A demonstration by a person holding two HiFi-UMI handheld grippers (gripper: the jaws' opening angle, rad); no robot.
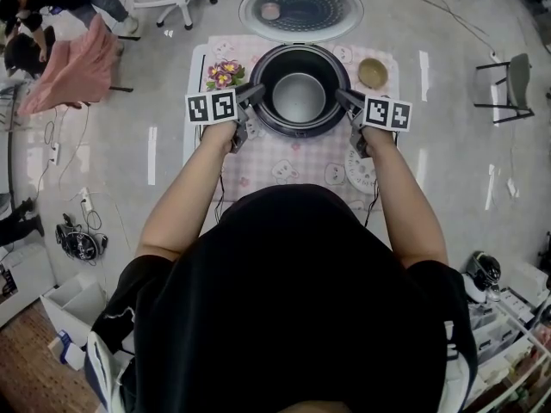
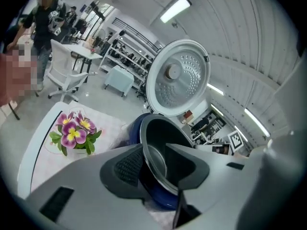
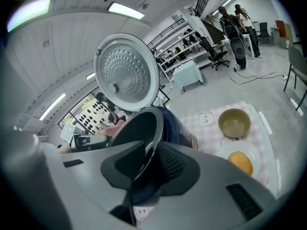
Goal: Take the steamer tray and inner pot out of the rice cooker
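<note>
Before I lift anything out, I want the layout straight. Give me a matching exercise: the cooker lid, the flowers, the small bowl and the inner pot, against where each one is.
Things:
1 lid
2 flowers
3 small bowl
4 inner pot

Places:
A on the cloth, at the cooker's right
B sitting in the cooker
C swung open at the cooker's far side
D on the cloth, at the cooker's left

Pairs: 1-C, 2-D, 3-A, 4-B.

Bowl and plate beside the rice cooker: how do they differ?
The bowl is deep, olive-brown and empty; the plate is flat, white and carries a round orange item. In the right gripper view the bowl lies beyond the plate. Both rest on the pink checked cloth to the right of the rice cooker.
</note>
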